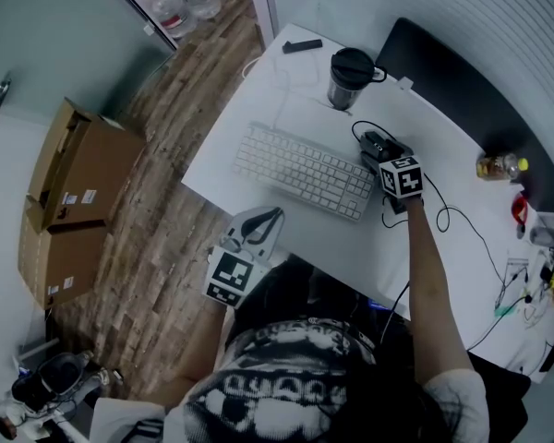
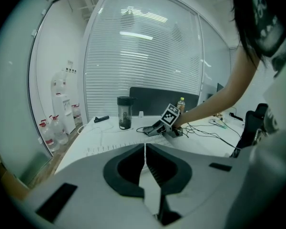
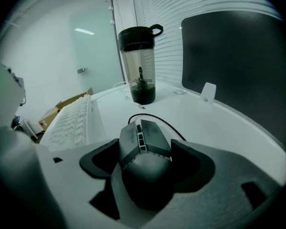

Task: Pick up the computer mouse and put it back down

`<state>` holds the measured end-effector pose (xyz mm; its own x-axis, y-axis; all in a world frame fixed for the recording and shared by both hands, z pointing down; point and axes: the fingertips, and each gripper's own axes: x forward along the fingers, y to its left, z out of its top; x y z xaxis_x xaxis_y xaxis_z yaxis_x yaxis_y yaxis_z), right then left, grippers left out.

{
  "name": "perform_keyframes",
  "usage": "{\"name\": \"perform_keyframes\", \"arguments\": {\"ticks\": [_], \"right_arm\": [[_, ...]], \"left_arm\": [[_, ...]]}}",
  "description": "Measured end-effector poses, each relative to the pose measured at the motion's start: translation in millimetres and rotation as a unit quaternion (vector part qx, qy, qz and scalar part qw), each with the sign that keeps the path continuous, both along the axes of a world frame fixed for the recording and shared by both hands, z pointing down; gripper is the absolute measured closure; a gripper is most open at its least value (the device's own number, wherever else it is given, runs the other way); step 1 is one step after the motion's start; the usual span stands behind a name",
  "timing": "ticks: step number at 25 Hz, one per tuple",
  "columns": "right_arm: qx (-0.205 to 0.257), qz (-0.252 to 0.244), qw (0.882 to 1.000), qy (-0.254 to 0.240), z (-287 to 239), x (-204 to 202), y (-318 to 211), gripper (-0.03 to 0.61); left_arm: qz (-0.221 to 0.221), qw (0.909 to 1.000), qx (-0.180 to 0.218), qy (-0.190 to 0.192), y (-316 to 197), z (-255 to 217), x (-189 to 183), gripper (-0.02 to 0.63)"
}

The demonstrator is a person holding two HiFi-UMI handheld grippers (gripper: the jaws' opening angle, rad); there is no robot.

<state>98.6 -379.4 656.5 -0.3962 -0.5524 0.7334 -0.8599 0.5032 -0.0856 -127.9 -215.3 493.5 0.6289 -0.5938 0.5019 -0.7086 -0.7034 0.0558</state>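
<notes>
A dark angular computer mouse (image 3: 143,142) with a black cord lies on the white desk (image 1: 258,109), right of the keyboard. My right gripper (image 3: 145,162) is lowered over it, jaws wide, one on each side of the mouse body; I see no squeeze on it. In the head view the mouse (image 1: 371,140) pokes out just beyond the right gripper (image 1: 386,158). The left gripper (image 1: 258,221) hovers by the desk's near edge, and its jaws (image 2: 145,149) meet with nothing between them. From the left gripper view the mouse (image 2: 155,129) is a small dark shape far off.
A white keyboard (image 1: 305,169) lies mid-desk. A dark tumbler (image 1: 349,77) stands behind the mouse, a small black device (image 1: 301,45) at the far corner. A dark panel (image 1: 462,90) lines the back edge. Cables (image 1: 462,224) and a bottle (image 1: 499,166) are right; cardboard boxes (image 1: 74,192) on the floor.
</notes>
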Motion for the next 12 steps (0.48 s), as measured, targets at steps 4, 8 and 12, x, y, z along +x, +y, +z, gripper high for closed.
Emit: {"name": "perform_keyframes", "arguments": {"ticks": [4,8,12], "right_arm": [[0.005,0.021,1.000,-0.003,-2.4,6.0,0.6,0.224],[0.028,0.036,0.999,-0.007,-18.3,14.6,7.7,0.222],[0.065,0.059,0.996,-0.020,-49.3,23.1,23.5,0.239]], "left_arm": [[0.013,0.9999,0.003,-0.001,0.8,-0.3,3.3,0.603],[0.023,0.9997,0.003,-0.001,1.4,0.8,2.4,0.603],[0.040,0.9992,0.005,0.001,2.2,1.6,7.2,0.603]]}}
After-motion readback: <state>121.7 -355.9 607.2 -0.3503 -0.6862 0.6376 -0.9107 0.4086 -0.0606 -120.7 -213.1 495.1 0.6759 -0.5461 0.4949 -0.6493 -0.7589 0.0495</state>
